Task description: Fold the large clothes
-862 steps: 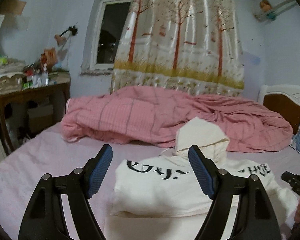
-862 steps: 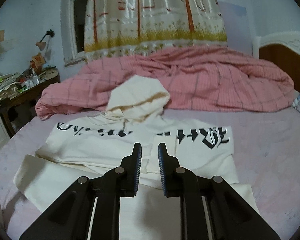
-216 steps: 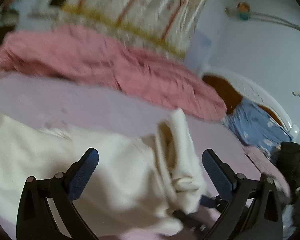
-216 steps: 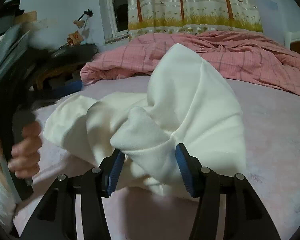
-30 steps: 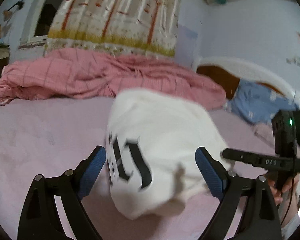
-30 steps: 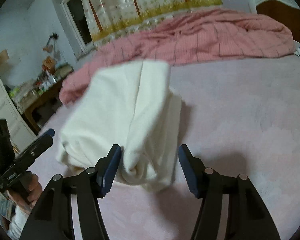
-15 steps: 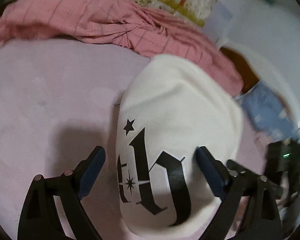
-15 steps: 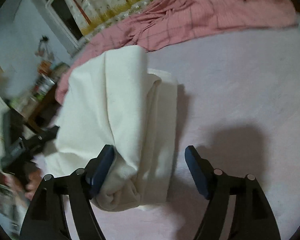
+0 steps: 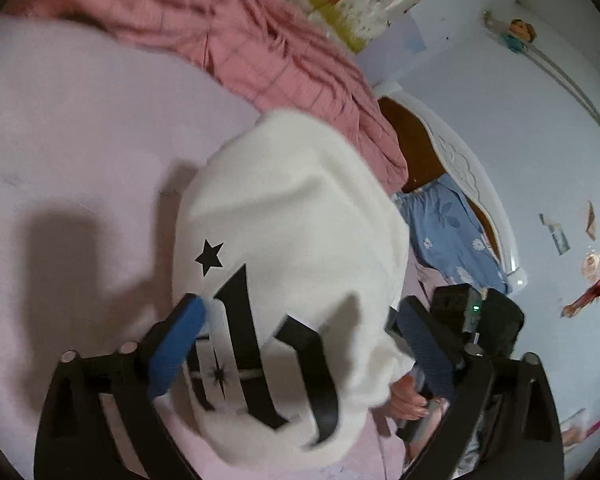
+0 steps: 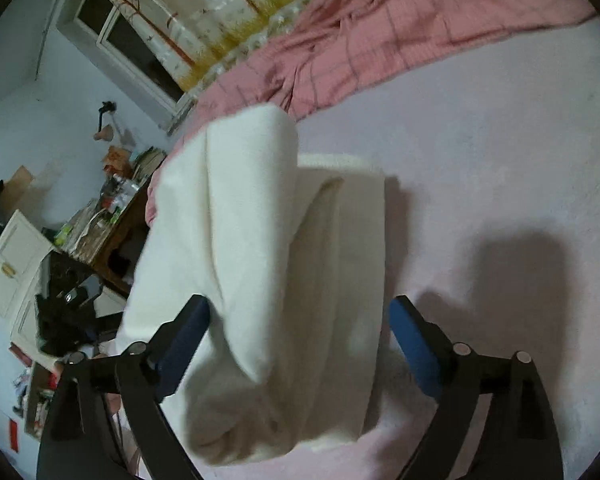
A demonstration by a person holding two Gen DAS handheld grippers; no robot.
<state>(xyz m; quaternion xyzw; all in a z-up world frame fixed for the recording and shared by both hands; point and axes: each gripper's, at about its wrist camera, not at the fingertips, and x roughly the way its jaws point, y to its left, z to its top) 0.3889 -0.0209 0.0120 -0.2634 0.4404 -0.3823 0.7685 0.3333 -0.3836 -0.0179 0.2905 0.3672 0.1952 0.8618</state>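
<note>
A folded white hoodie [image 9: 300, 208] with black lettering and a star lies as a thick bundle on the pink bed sheet [image 9: 80, 140]. My left gripper [image 9: 300, 340] hangs over its near end. Its jaws are opening wide with the bundle between the blue pads [image 9: 180, 340], not squeezed. In the right wrist view the plain cream side of the hoodie [image 10: 260, 260] shows its folded layers. My right gripper [image 10: 300, 344] straddles that end. Its jaws are opening too, and the right pad stands off the cloth. The right gripper's black body [image 9: 476, 316] and a hand [image 9: 408, 400] show beyond the bundle.
A rumpled pink checked quilt [image 9: 260, 48] lies across the far side of the bed. A blue flowered pillow [image 9: 452, 232] rests against the white and brown headboard [image 9: 452, 152]. A cluttered desk [image 10: 112, 216], a white cabinet [image 10: 12, 260] and a curtained window [image 10: 140, 44] stand past the bed's edge.
Both grippers have sunk closer over the bundle and rolled, tilting the views. Both pairs of jaws have spread wider, and the right one no longer presses the cloth.
</note>
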